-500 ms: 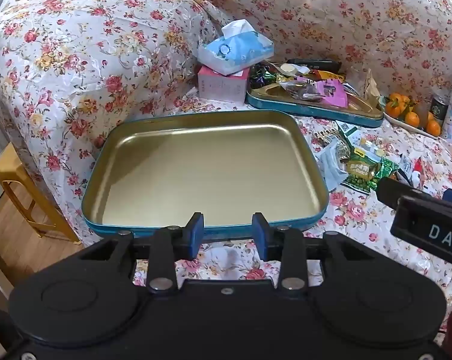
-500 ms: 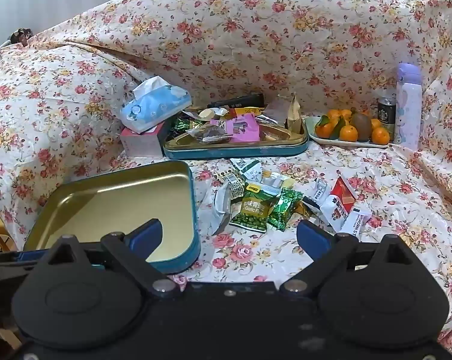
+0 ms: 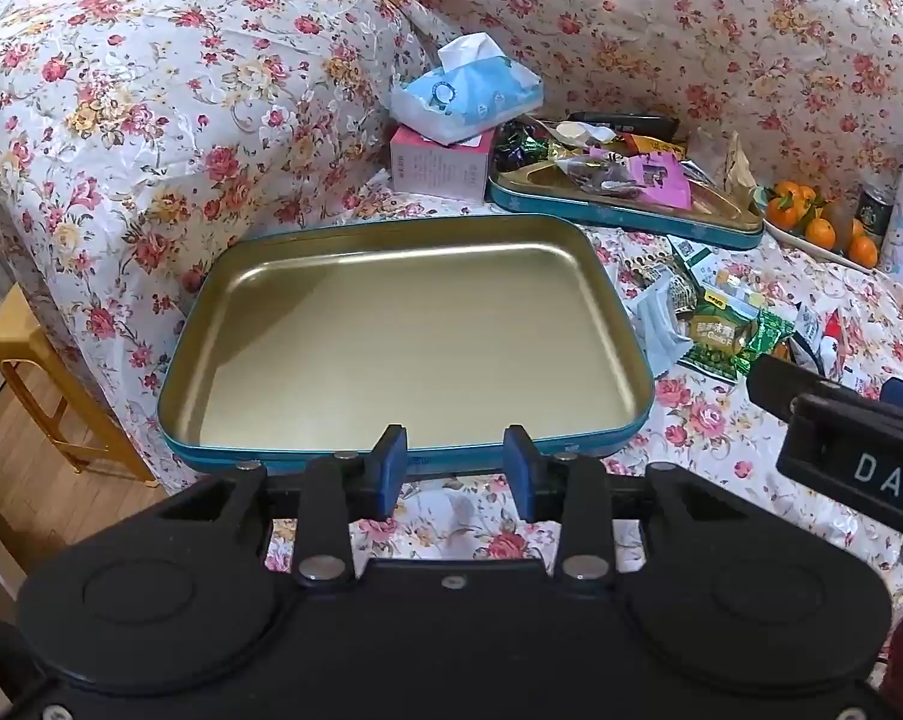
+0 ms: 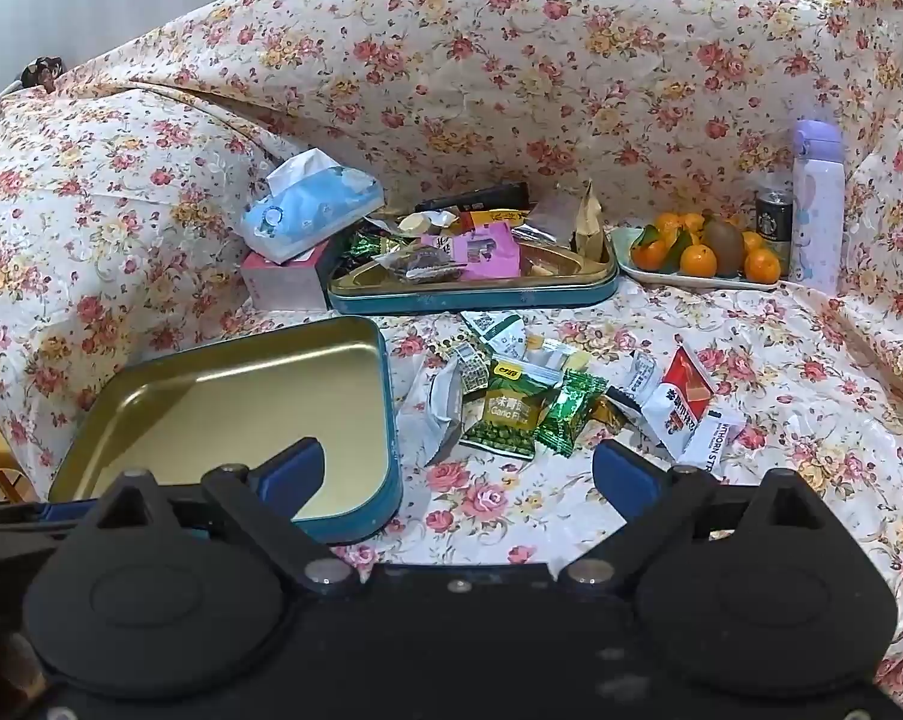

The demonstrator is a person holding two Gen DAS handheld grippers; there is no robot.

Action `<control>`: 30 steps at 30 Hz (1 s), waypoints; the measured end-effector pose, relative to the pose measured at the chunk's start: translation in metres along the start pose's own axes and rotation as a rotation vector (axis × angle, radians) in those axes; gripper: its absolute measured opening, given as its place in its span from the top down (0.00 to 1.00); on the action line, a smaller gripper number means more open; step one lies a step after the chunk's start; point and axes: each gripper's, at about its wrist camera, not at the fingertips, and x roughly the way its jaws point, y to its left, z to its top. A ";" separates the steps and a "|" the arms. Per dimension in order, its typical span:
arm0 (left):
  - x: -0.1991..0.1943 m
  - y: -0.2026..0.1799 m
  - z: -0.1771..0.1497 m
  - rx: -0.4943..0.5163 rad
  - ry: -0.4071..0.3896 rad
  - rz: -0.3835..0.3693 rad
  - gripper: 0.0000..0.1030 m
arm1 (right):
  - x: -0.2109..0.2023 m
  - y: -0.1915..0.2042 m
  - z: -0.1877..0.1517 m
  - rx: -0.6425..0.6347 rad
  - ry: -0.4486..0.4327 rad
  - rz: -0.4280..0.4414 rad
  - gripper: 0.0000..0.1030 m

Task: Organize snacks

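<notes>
An empty gold tin tray with a blue rim [image 3: 403,330] lies on the flowered cloth; it also shows in the right wrist view [image 4: 223,414]. Loose snack packets [image 4: 511,408] lie in a heap to its right, among them a green garlic pea packet [image 3: 715,336] and a red and white packet [image 4: 685,396]. My left gripper [image 3: 454,468] is open a little and empty, just in front of the tray's near rim. My right gripper [image 4: 457,474] is wide open and empty, in front of the snack heap.
A second tin tray [image 4: 595,291] full of snacks sits at the back. A tissue pack on a pink box [image 4: 307,210] stands left of it. A plate of oranges and a kiwi [image 4: 703,252], a can [image 4: 772,222] and a lilac bottle [image 4: 817,210] stand at the back right. A yellow stool [image 3: 25,372] is below left.
</notes>
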 end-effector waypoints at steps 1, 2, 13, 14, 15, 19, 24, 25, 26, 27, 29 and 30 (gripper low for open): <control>0.000 0.000 0.000 -0.001 0.000 0.000 0.55 | 0.000 0.000 0.000 0.000 0.001 0.000 0.02; 0.000 0.000 0.000 0.000 -0.001 0.000 0.55 | 0.000 0.001 0.000 0.000 0.002 0.001 0.02; 0.001 0.000 -0.001 0.006 0.003 -0.006 0.55 | 0.000 0.002 0.000 -0.001 0.003 0.010 0.02; 0.001 0.000 -0.002 0.008 0.003 -0.005 0.55 | 0.000 0.002 0.000 -0.001 0.003 0.011 0.02; 0.001 0.000 -0.001 0.008 0.005 -0.005 0.55 | 0.000 0.002 0.000 -0.002 0.003 0.012 0.02; 0.001 0.001 -0.001 0.005 0.007 -0.006 0.55 | 0.000 0.002 0.001 -0.003 0.003 0.016 0.02; 0.001 0.002 -0.001 0.004 0.006 -0.005 0.55 | 0.001 0.002 0.001 -0.001 0.007 0.012 0.02; 0.001 0.002 -0.001 0.005 0.006 -0.005 0.55 | 0.001 0.001 0.001 -0.002 0.007 0.012 0.02; 0.001 0.002 -0.001 0.005 0.006 -0.005 0.55 | 0.001 0.002 0.000 -0.002 0.007 0.012 0.02; 0.001 0.002 0.000 0.004 0.006 -0.005 0.55 | 0.001 0.002 0.000 -0.003 0.007 0.012 0.02; 0.001 0.003 0.000 0.002 0.007 -0.004 0.55 | 0.001 0.002 0.000 -0.004 0.008 0.013 0.02; 0.000 0.003 0.000 0.001 0.007 -0.004 0.55 | 0.001 0.002 0.000 -0.004 0.007 0.013 0.02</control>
